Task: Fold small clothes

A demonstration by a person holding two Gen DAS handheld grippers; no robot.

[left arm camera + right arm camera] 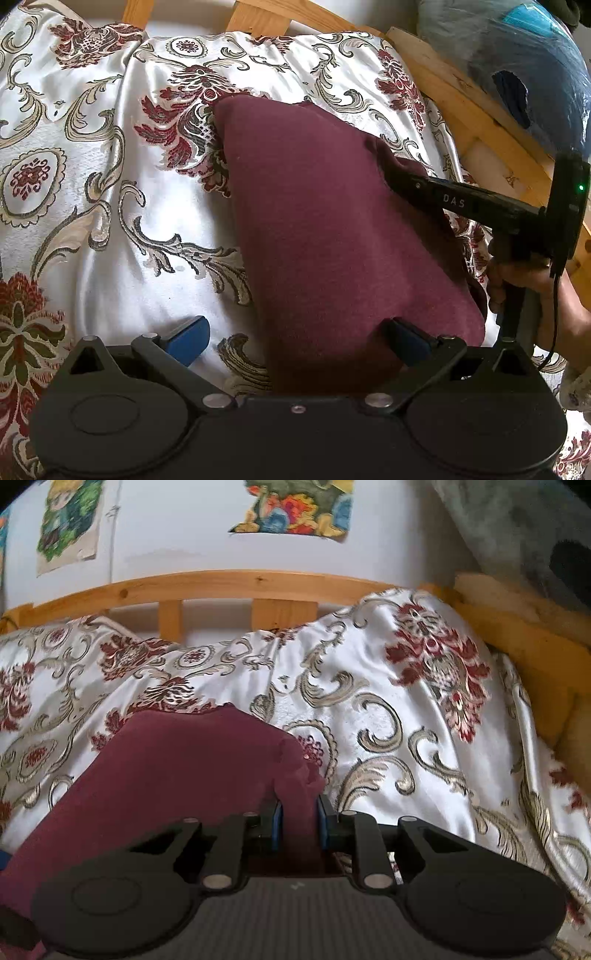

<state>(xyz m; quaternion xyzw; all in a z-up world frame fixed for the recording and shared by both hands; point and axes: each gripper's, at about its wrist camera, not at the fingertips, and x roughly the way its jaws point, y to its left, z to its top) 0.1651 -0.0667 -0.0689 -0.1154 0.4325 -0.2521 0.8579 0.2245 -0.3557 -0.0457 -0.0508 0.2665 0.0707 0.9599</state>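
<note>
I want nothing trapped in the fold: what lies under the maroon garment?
Around the maroon garment only the floral bedspread shows, so it rests on that. The cloth hides everything directly beneath, and the right gripper pinches its edge.

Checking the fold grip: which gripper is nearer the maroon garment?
Right. The right gripper is shut on the maroon garment; the left gripper is open, its jaws straddling the garment's near edge.

Two close wrist views along the jaws, sharing maroon garment [332,229] and bedspread [92,229].
</note>
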